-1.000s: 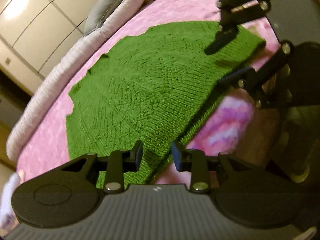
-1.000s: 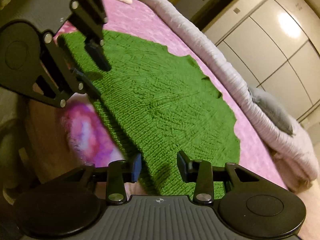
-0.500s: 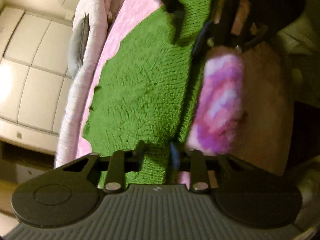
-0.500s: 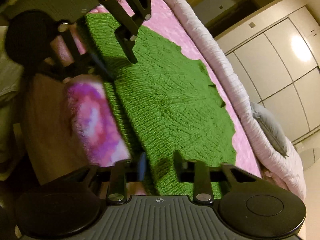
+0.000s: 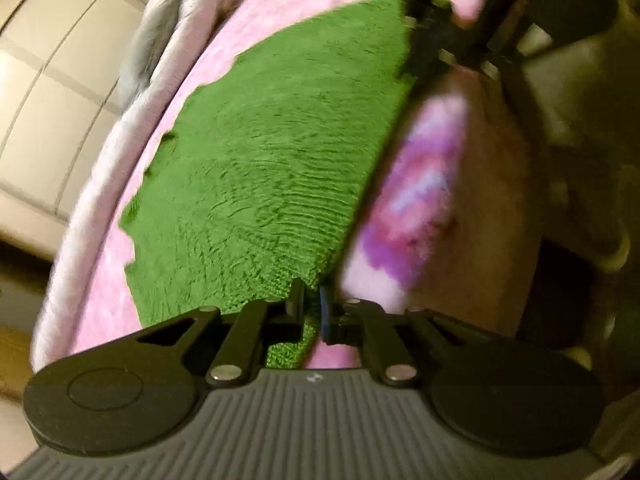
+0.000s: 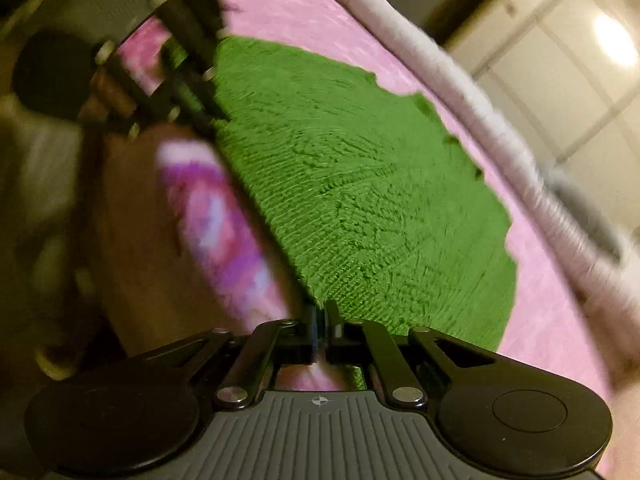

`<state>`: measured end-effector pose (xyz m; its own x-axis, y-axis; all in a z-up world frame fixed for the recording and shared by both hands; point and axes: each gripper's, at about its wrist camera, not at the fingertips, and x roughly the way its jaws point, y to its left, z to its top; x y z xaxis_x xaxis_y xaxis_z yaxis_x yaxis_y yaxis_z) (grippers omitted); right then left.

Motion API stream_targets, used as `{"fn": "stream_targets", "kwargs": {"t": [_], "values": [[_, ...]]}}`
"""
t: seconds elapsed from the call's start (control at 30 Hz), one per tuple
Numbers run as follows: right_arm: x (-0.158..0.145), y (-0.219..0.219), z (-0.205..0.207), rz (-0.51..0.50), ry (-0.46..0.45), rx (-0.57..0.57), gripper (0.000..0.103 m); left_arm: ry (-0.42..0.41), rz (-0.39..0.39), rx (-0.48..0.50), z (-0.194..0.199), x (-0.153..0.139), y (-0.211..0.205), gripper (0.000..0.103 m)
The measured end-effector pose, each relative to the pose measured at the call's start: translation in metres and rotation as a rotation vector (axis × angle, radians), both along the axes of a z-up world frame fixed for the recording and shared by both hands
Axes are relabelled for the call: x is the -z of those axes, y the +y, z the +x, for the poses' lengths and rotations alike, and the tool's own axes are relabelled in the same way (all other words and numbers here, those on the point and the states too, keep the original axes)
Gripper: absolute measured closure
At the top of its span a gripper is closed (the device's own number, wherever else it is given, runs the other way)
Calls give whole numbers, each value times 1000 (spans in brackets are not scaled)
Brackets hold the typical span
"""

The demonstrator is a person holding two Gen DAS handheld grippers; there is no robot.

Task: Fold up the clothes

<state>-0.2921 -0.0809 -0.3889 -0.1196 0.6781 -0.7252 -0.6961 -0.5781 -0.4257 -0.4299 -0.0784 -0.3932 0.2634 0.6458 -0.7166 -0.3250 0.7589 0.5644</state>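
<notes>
My left gripper (image 5: 311, 307) is closing its fingers on the green knitted garment's (image 5: 264, 168) near edge; my right gripper (image 6: 320, 326) pinches that same edge, at the pink-covered bed's (image 6: 304, 12) near side.

Pink bedspread (image 5: 304, 4), pale rolled duvet (image 6: 460, 80), cream wardrobe doors (image 6: 560, 92)

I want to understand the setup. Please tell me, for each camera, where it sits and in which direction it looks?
Left wrist: sits on the left gripper, looks down along its fingers, which are closing on the near edge of the green knitted garment on the pink bedspread.
Right wrist: sits on the right gripper, shut on the same edge, looks down across the bed.
Shared: the garment, bedspread, and each other's gripper.
</notes>
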Motion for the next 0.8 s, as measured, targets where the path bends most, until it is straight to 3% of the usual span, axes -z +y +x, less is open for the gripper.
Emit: {"fn": "stream_targets", "kwargs": {"t": [0.1, 0.27, 0.37, 0.5, 0.53, 0.6, 0.7, 0.8], "values": [[-33, 20, 29, -144, 256, 113, 84, -146, -163, -112, -10, -31, 20, 91], [-70, 45, 94, -153, 695, 418, 78, -509, -307, -279, -19, -75, 65, 92], [-55, 77, 116, -235, 941, 586, 79, -666, -387, -343, 2, -69, 102, 96], [-26, 106, 122, -352, 1153, 660, 81, -758, -487, -389, 26, -41, 132, 100], [-20, 106, 122, -365, 1133, 681, 82, -728, -502, -402, 29, -32, 134, 101], [-13, 107, 125, -357, 1075, 704, 103, -676, -498, -407, 25, -16, 131, 100], [-17, 103, 133, -324, 1013, 706, 103, -705, -552, -481, 0, -13, 130, 100], [-21, 95, 137, -320, 997, 721, 103, -708, -516, -533, -28, -17, 122, 100]]}}
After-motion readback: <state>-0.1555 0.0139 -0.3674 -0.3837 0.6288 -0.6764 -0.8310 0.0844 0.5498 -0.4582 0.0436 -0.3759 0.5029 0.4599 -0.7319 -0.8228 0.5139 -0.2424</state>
